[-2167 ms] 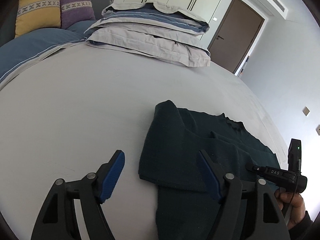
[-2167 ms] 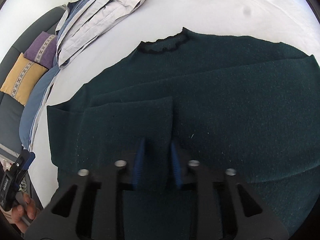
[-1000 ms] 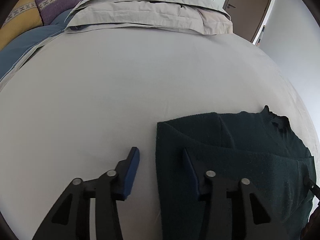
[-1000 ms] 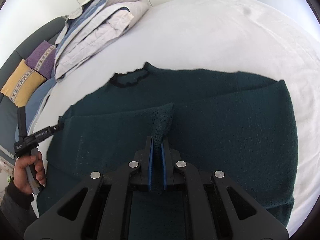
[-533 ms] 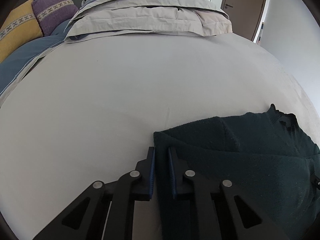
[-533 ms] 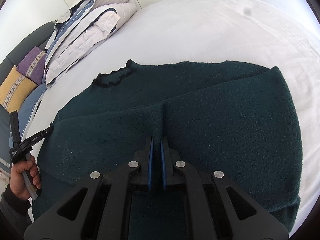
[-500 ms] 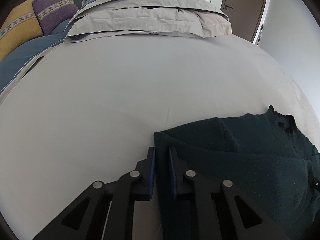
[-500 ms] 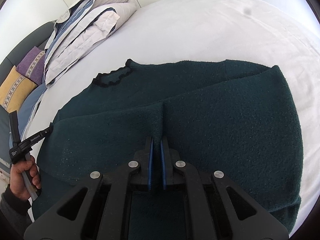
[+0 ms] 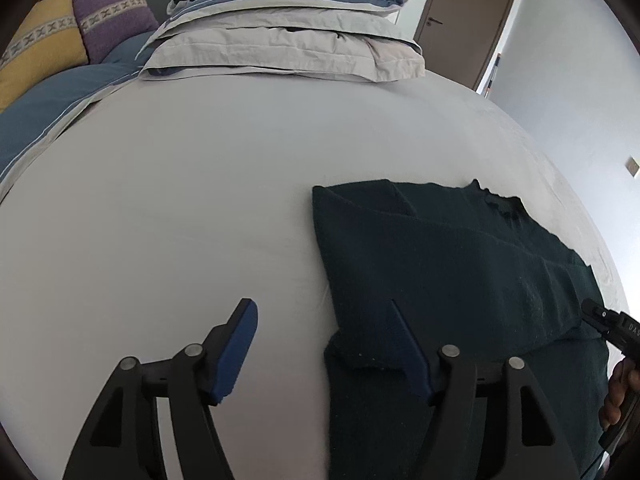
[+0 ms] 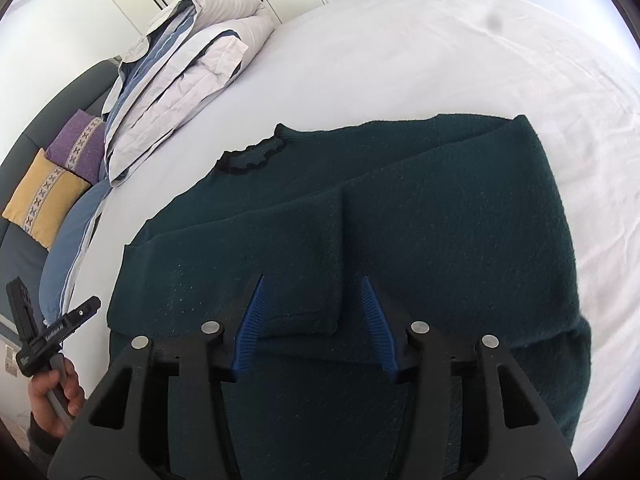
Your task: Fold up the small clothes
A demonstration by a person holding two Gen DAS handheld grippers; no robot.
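On the bed (image 9: 200, 184), a dark green sweater (image 10: 400, 220) is lying flat with both sleeves folded across its body, its collar pointing toward 11 o'clock in the right wrist view. Above it, the right gripper (image 10: 316, 320) is hovering with jaws spread apart, holding nothing. At the sweater's left edge, the left gripper (image 9: 324, 344) is also gaping wide, one pad (image 9: 412, 356) over the knit. Stacked bedding (image 9: 288, 36) is sitting at 12 o'clock.
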